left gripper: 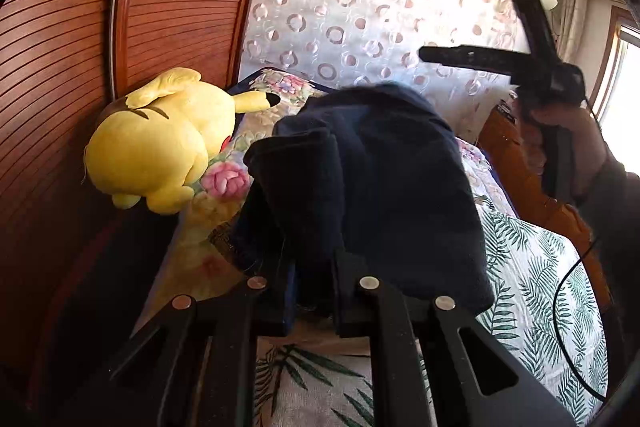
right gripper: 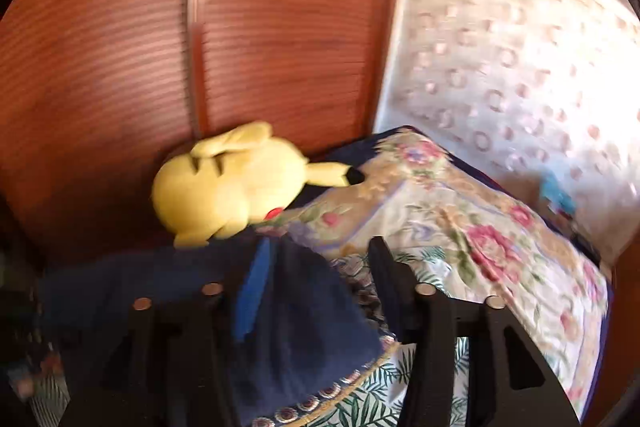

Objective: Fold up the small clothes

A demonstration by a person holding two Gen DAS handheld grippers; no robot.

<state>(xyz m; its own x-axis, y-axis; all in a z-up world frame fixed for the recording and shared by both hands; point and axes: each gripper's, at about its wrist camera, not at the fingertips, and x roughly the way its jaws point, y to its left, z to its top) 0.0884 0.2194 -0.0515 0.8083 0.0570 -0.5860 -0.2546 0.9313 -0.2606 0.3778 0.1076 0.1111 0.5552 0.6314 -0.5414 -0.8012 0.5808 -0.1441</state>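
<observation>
We have the left hand-held gripper (left gripper: 312, 267) clenched on the dark navy garment (left gripper: 372, 187), which hangs bunched in front of its camera, lifted above the bed (left gripper: 540, 267). The right hand-held gripper (right gripper: 316, 263) stands released: in the left wrist view its two fingers are spread wide in the air off to the right, pinching nothing. In its own blurred view dark blue cloth lies by its left finger, but the pads do not press on it.

To do this step well, we judge we should lower the garment onto a flat part of the leaf-print sheet, take a second corner with the free gripper, and draw the cloth taut before folding, keeping clear of the plush toy (left gripper: 160, 143).

Counting: one garment, two grippers, one yellow plush toy, one floral quilt (right gripper: 460, 223), one bed.
</observation>
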